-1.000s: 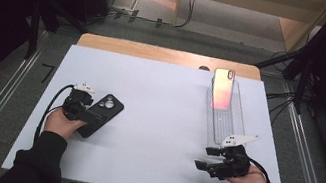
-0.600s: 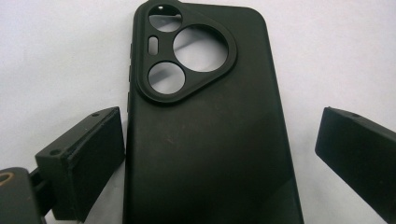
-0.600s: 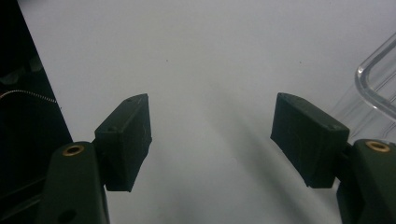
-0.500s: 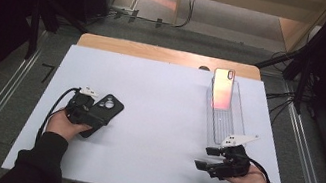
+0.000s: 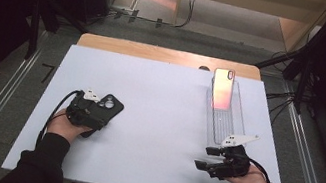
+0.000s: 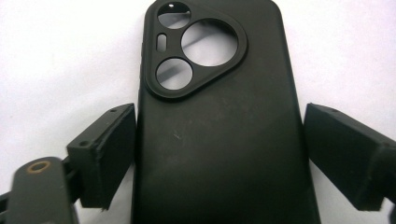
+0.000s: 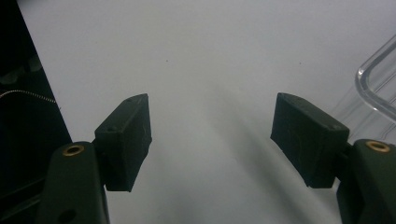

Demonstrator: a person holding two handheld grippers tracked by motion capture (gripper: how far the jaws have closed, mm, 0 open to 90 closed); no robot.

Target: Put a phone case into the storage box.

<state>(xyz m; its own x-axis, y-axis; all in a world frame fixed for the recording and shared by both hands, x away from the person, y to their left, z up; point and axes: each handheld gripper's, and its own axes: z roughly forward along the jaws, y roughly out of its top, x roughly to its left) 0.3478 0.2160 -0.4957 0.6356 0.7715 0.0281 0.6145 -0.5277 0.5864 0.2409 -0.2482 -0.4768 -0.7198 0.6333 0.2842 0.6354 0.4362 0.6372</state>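
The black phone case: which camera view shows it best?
The left gripper view shows the black phone case best: it lies close between that hand-held gripper's two jaws, with its camera cut-outs clear. In the high view the case is small and partly covered by the left hand-held gripper.

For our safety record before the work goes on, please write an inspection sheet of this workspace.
Surface: white table top, bare in the middle.
Job's things: black phone case, back up, between the left tool's jaws; phone leaning in a clear tray.
Clutter: nothing seen.
Grippers: left tool has just been closing on the case, small gaps remain at both pads; right tool open, nothing between its jaws.
Cables: one black cable trails from the left tool.
Surroundings: dark stands and floor cables around the table.
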